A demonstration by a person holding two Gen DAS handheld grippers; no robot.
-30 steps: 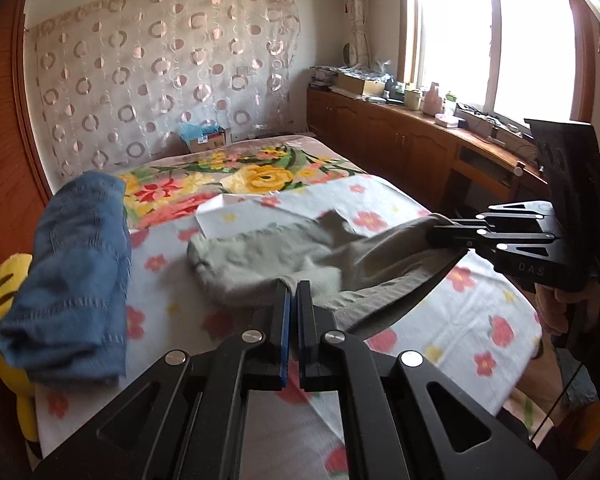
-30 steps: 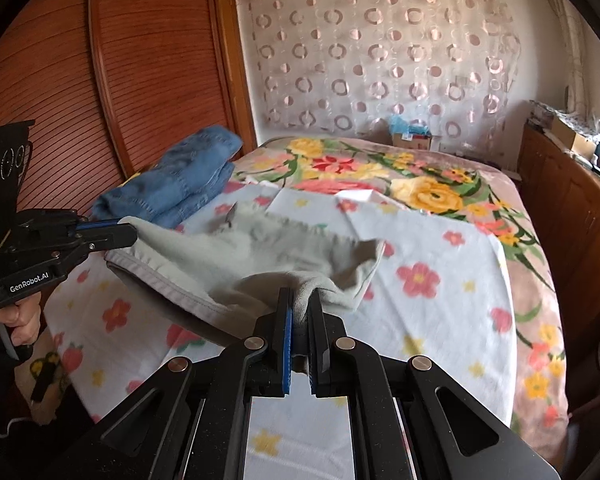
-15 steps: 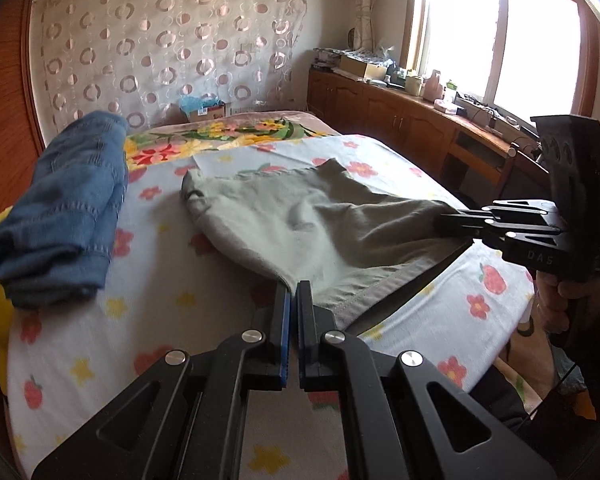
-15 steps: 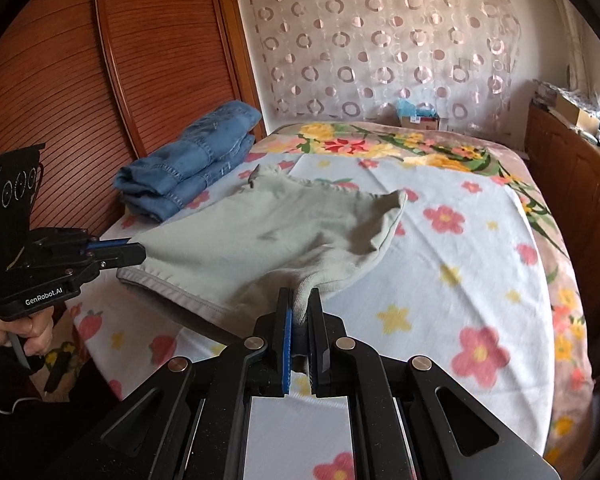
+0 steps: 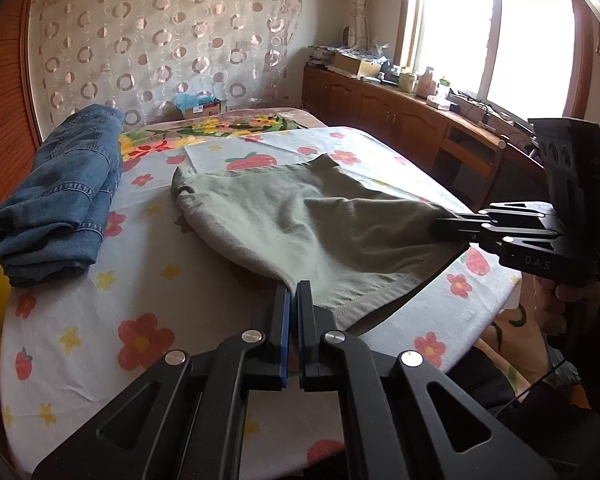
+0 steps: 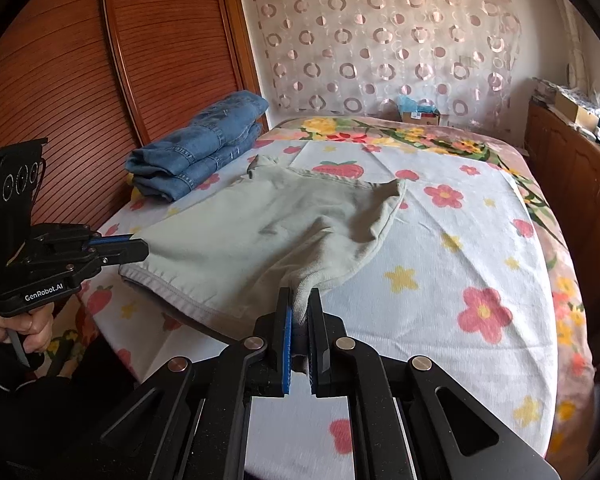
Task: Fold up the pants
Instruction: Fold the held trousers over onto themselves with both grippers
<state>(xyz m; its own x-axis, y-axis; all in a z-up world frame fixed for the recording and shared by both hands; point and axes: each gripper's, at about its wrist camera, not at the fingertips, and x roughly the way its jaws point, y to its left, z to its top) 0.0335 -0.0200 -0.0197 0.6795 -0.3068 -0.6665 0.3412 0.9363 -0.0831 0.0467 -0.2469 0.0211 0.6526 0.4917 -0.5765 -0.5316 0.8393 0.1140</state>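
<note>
Grey-green pants (image 5: 300, 220) lie spread over the flowered bed sheet (image 5: 100, 320), with the far part flat on the bed and the near waistband edge held up. They also show in the right wrist view (image 6: 260, 236). My left gripper (image 5: 293, 286) is shut on one near corner of the pants. My right gripper (image 6: 299, 300) is shut on the other near corner. Each gripper shows in the other's view, the right one (image 5: 444, 226) and the left one (image 6: 138, 245), pinching the cloth.
Folded blue jeans (image 5: 60, 200) lie at the bed's left side by the wooden wardrobe (image 6: 140, 60). A wooden sideboard (image 5: 420, 120) with clutter runs under the window on the right. A box (image 6: 420, 114) stands beyond the bed's far end.
Both grippers have pulled the pants toward the near bed edge and lowered them. The cloth has gone from bunched and lifted to spread flat on the sheet.
</note>
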